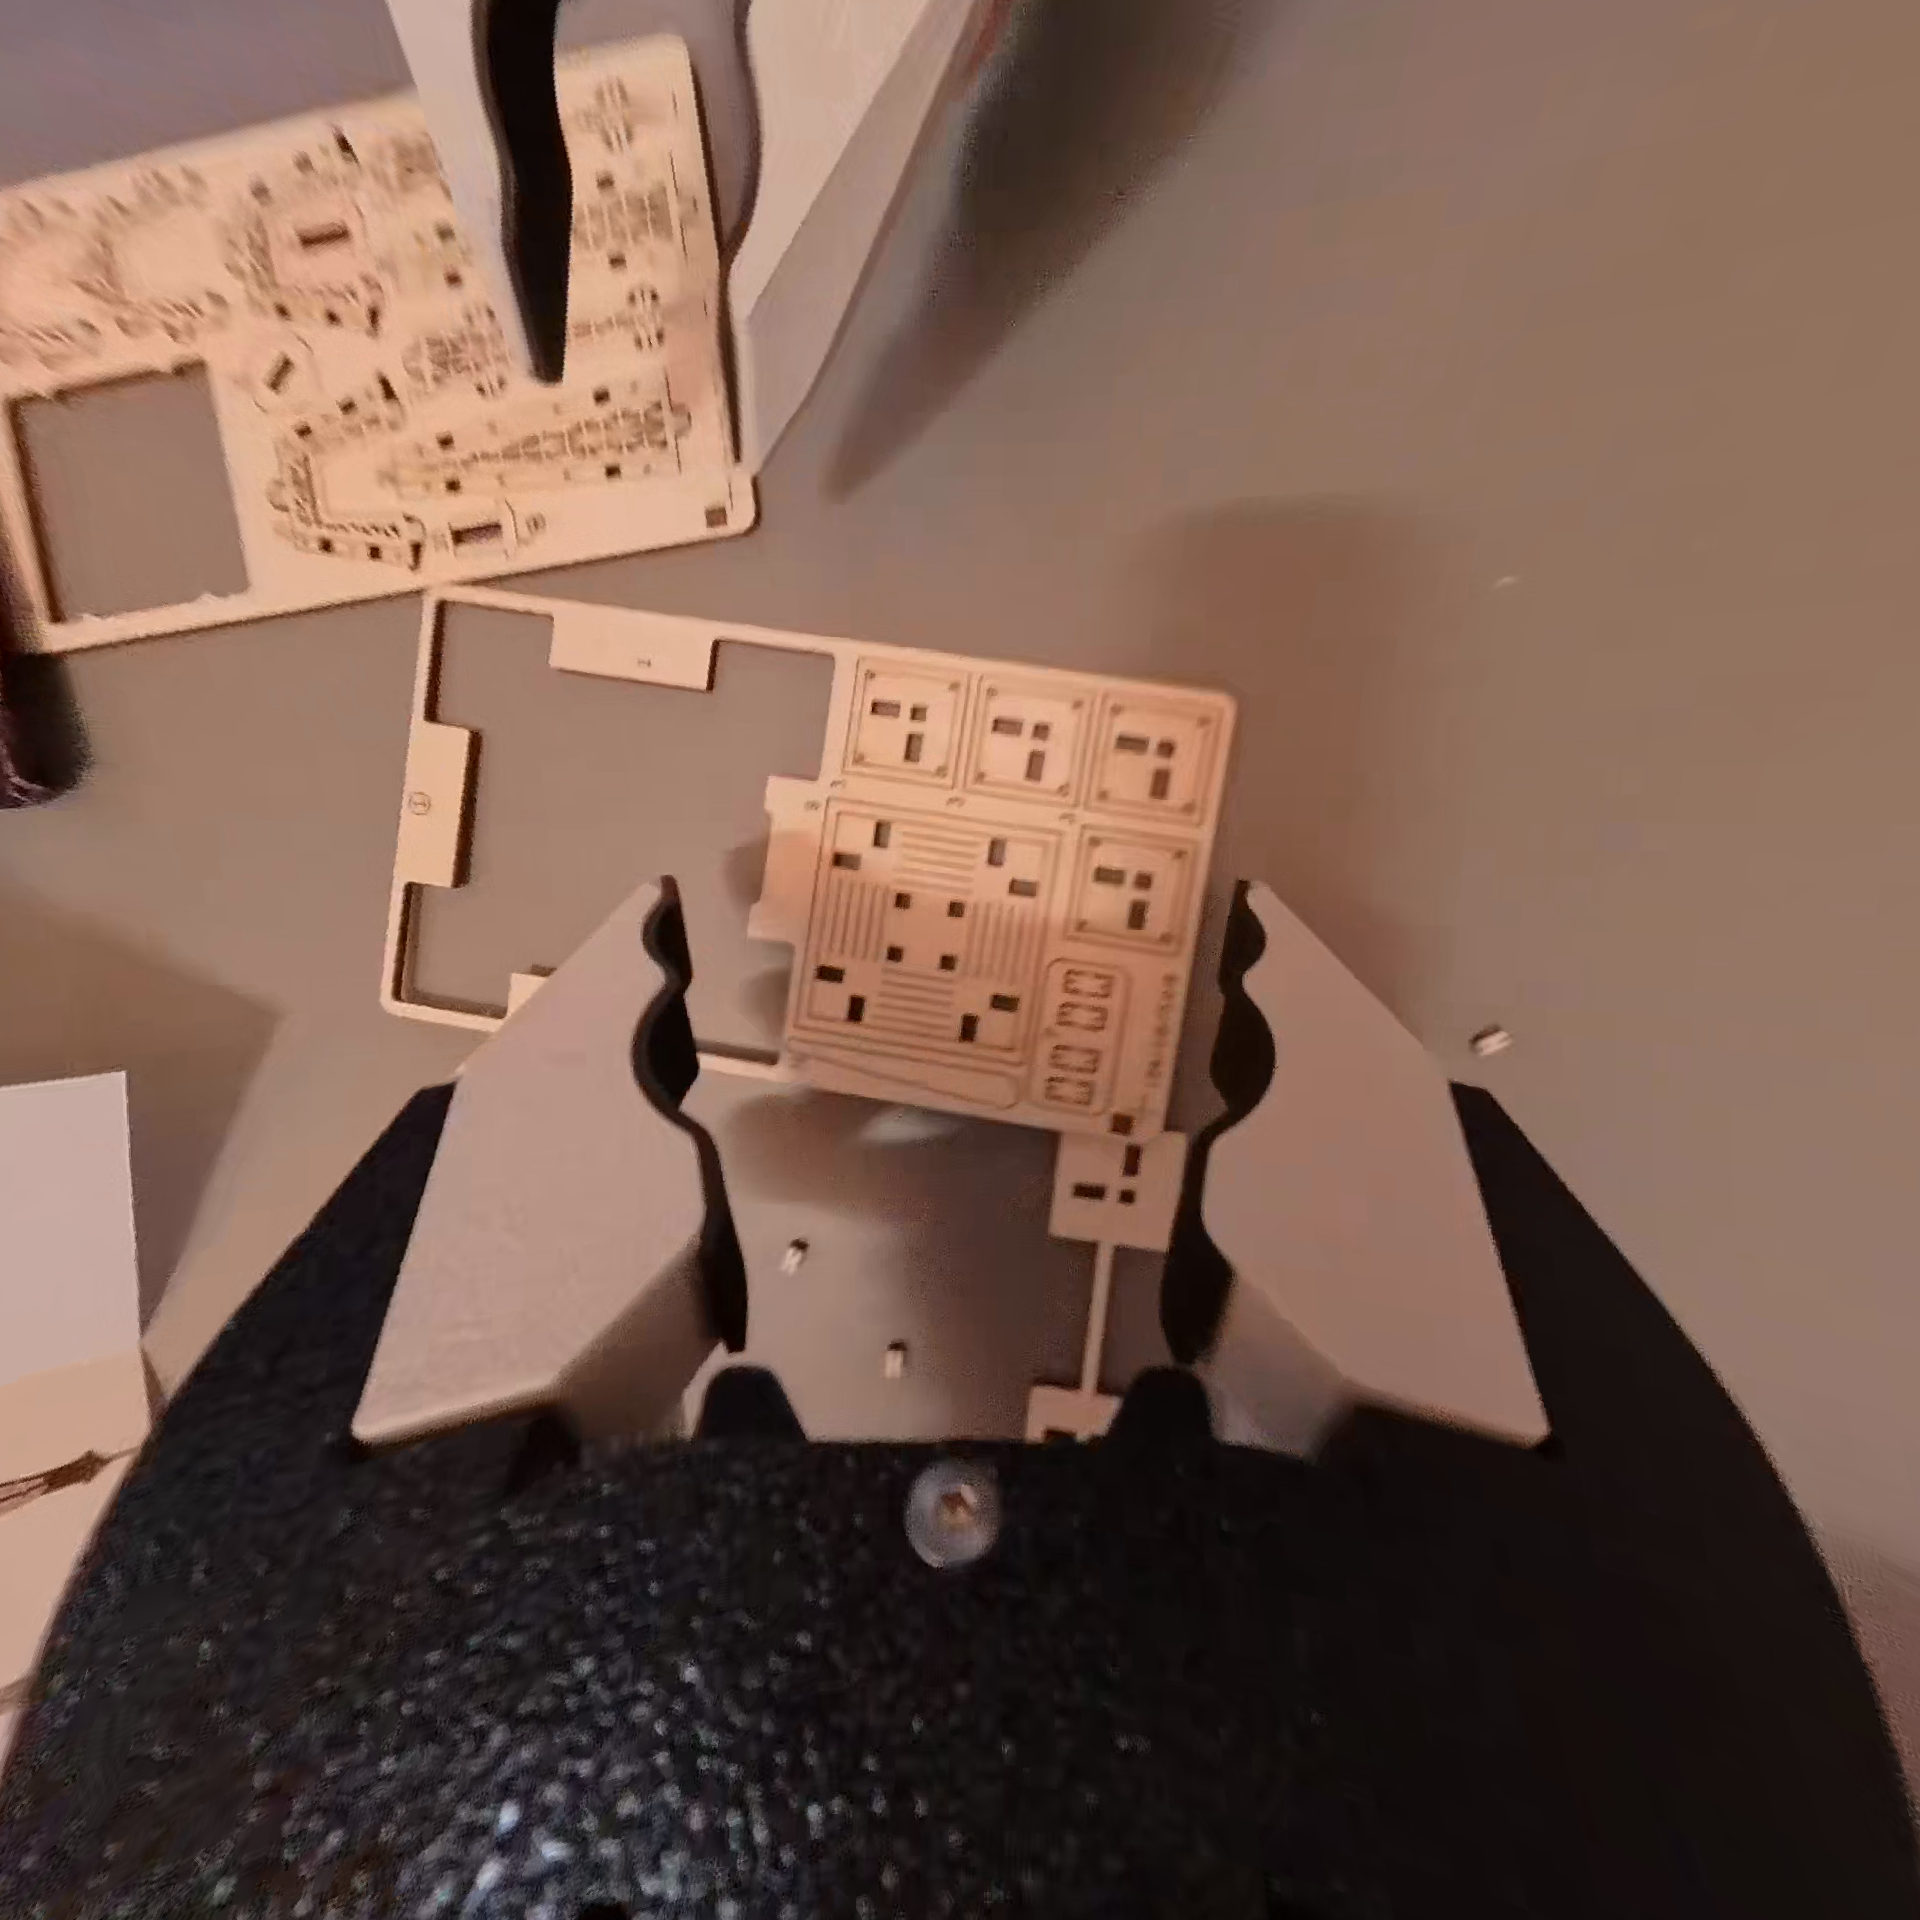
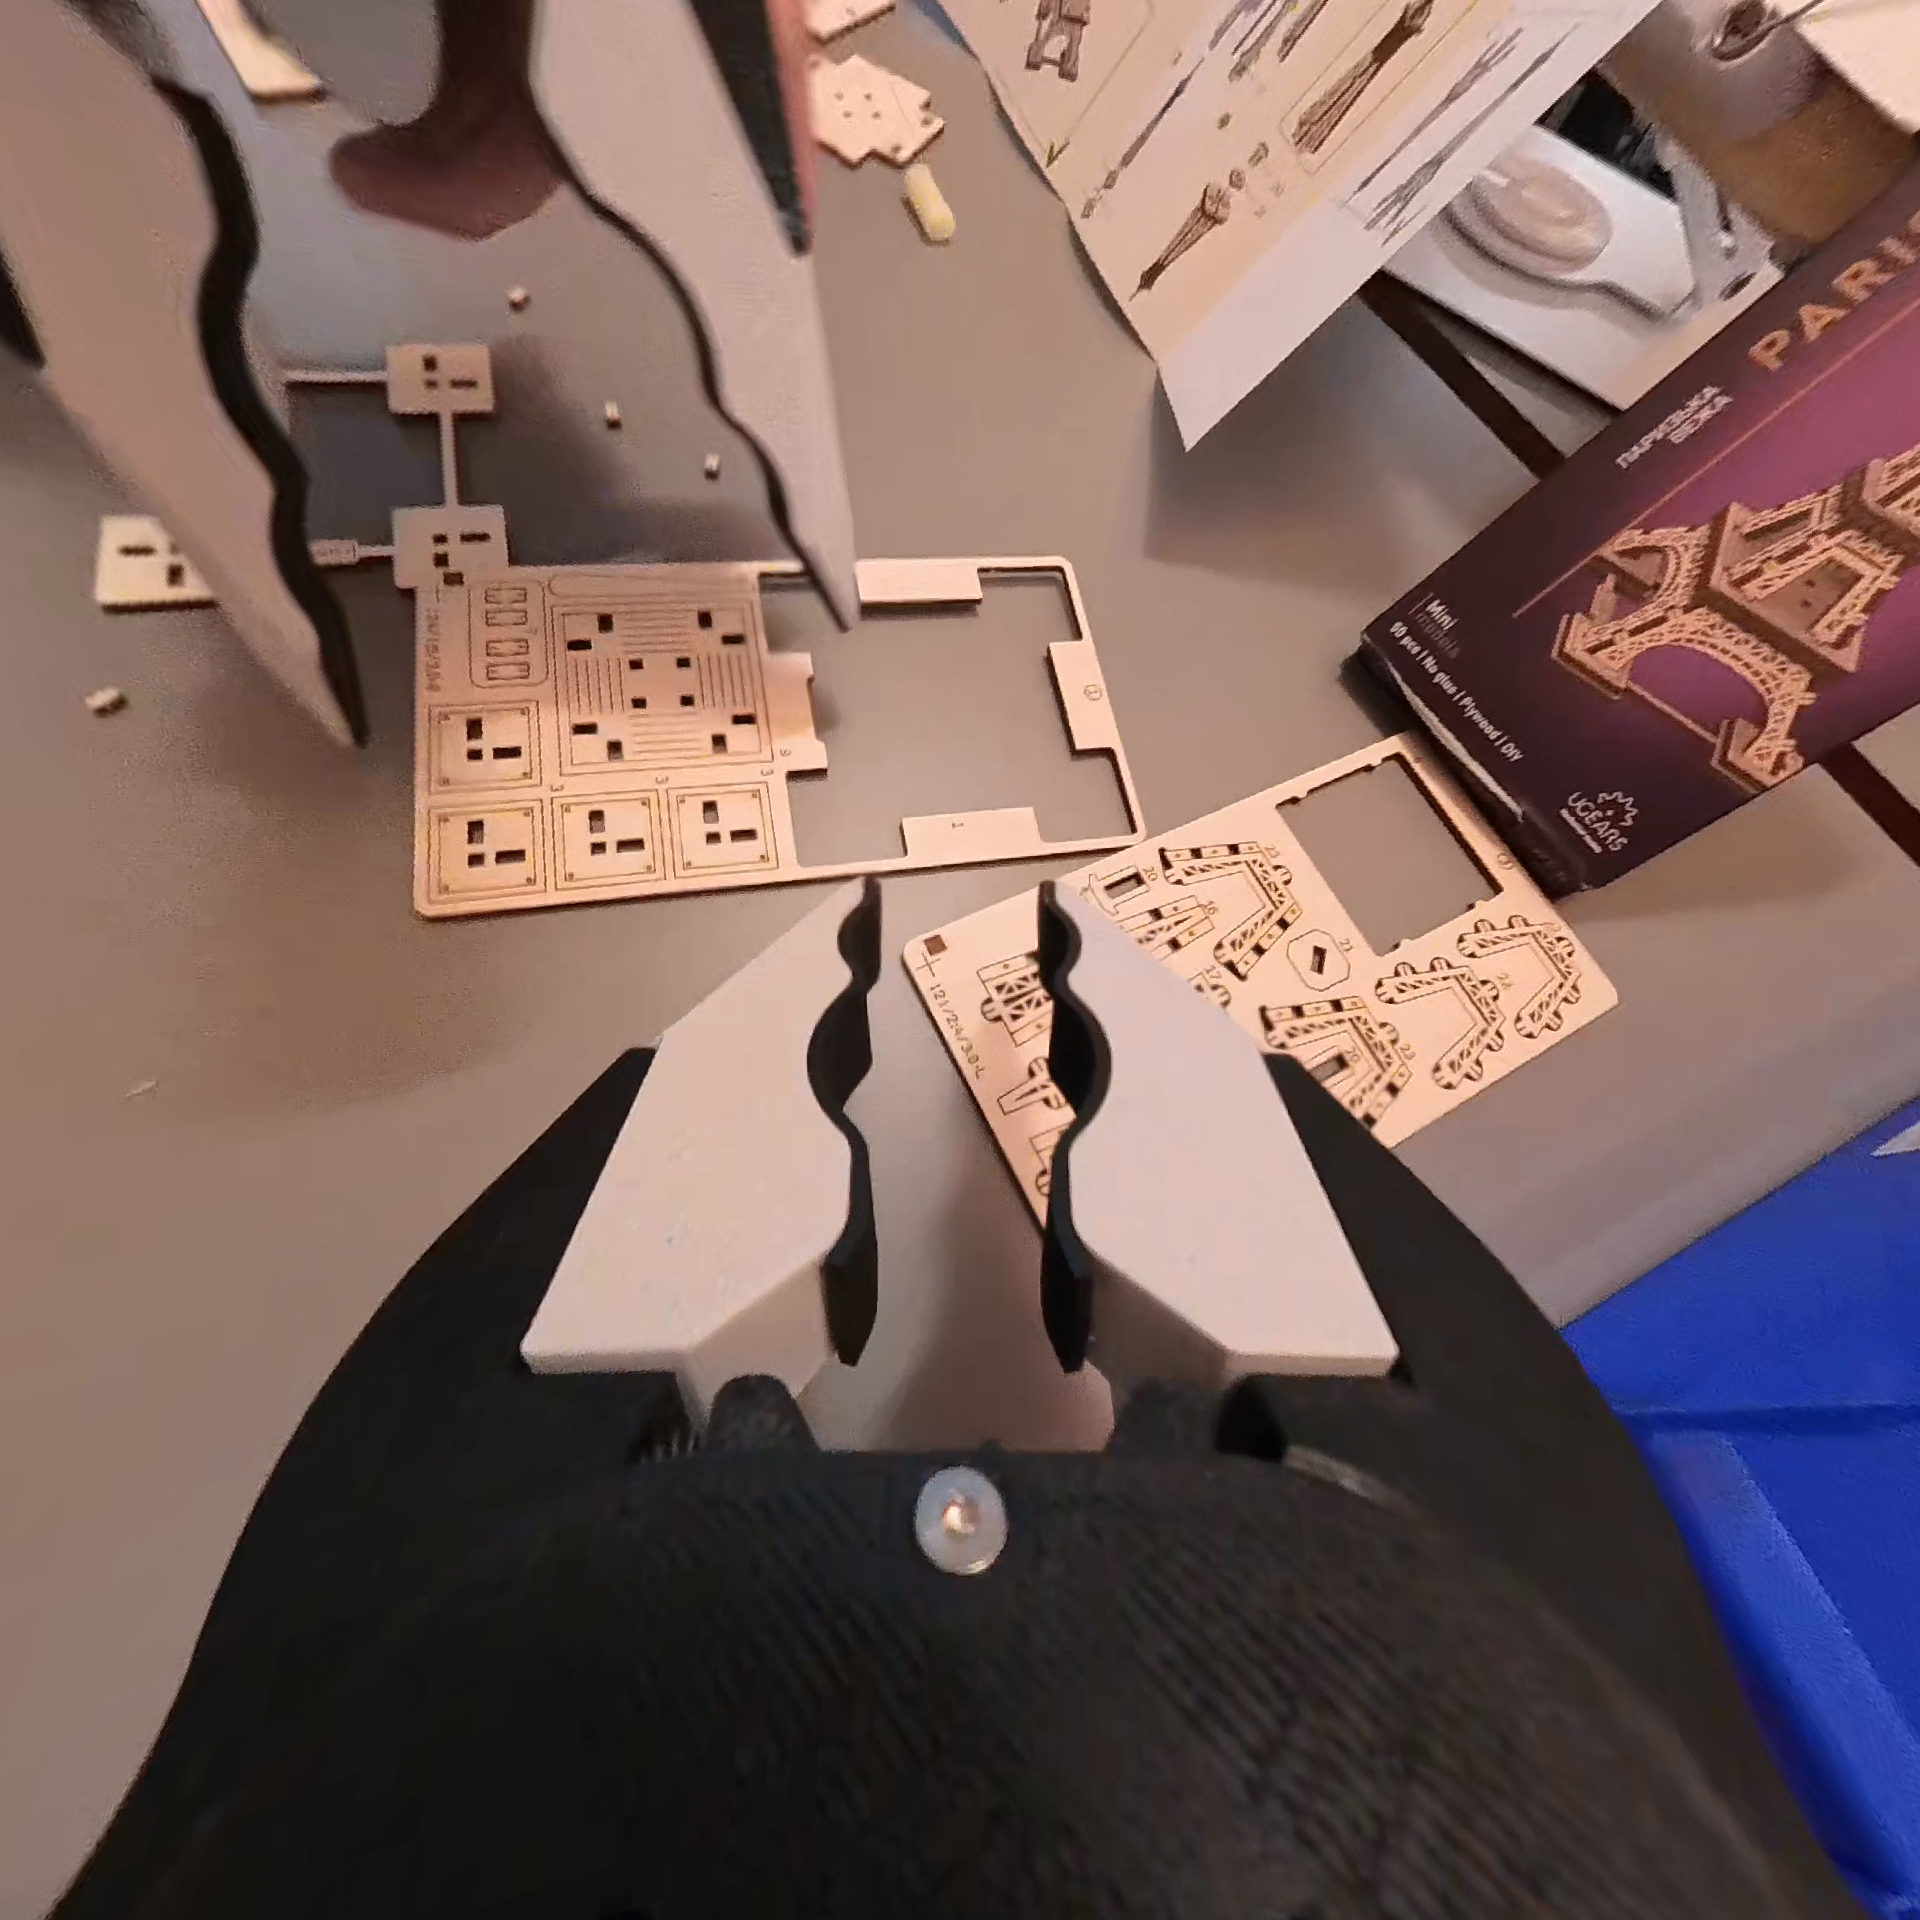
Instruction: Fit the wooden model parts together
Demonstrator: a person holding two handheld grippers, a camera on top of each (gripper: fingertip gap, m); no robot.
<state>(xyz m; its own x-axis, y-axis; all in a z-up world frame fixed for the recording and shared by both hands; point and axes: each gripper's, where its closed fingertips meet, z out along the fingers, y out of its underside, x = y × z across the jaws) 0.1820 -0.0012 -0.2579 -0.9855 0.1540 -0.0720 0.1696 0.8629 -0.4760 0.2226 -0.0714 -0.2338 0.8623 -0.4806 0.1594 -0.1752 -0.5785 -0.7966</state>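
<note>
A thin wooden sheet of square slotted parts [image 1: 997,894] lies flat on the grey table, its left half an empty frame. My left gripper [image 1: 956,904] is open wide and empty, hovering just above this sheet with a finger on each side. In the right wrist view the same sheet [image 2: 623,727] lies under the left gripper [image 2: 601,675]. A second sheet with lattice parts [image 2: 1351,987] lies beside it. My right gripper [image 2: 958,899] is open by a narrow gap, empty, above that second sheet's near corner. It also shows as fingers [image 1: 457,156] over the lattice sheet [image 1: 312,343].
A dark model box [image 2: 1662,623] and an open instruction leaflet [image 2: 1247,156] lie at the far right. A loose wooden piece [image 2: 873,114], a small pale stick [image 2: 928,208], a detached square part [image 2: 145,561] and tiny offcuts lie about. A blue surface [image 2: 1766,1351] is at the right. Measured from the fingertips, the small pale stick [image 2: 928,208] is 20 centimetres or so from the left gripper and 25 centimetres from the right.
</note>
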